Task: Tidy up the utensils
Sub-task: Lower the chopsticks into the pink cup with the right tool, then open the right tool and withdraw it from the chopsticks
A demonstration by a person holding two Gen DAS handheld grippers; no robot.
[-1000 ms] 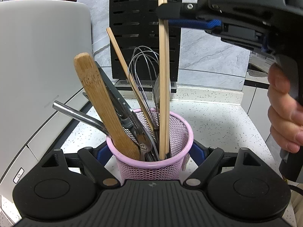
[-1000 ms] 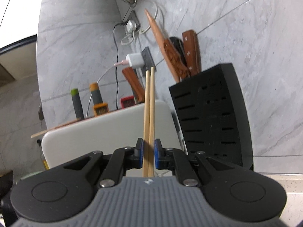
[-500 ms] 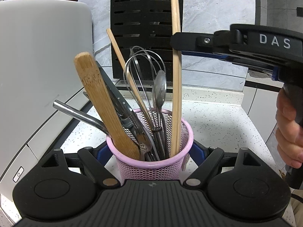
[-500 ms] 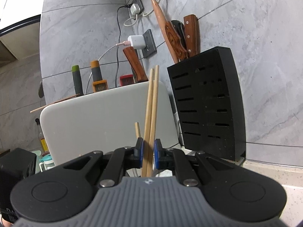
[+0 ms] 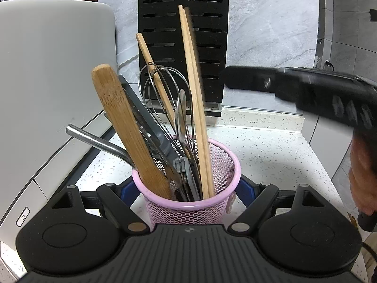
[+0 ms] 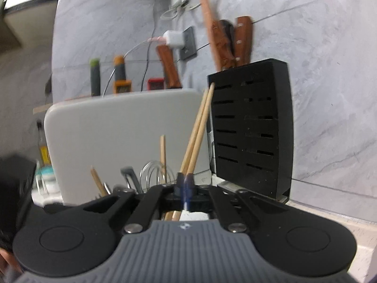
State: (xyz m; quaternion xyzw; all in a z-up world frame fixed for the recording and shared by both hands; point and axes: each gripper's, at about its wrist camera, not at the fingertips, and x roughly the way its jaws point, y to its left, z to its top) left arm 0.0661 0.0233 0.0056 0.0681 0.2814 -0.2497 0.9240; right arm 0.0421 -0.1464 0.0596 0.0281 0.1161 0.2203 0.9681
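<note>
With my left gripper (image 5: 186,188) clamped on the pink basket (image 5: 188,202), the chopsticks (image 5: 195,99) lean inside it, so I'd draw my empty, clenched right gripper (image 6: 185,185) clear without nudging them.

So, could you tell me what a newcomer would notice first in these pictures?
A pink mesh cup crammed with utensils sits between the left gripper's fingers. A pair of chopsticks towers above the rest. The black knife block stands behind it, against the marble wall.
</note>
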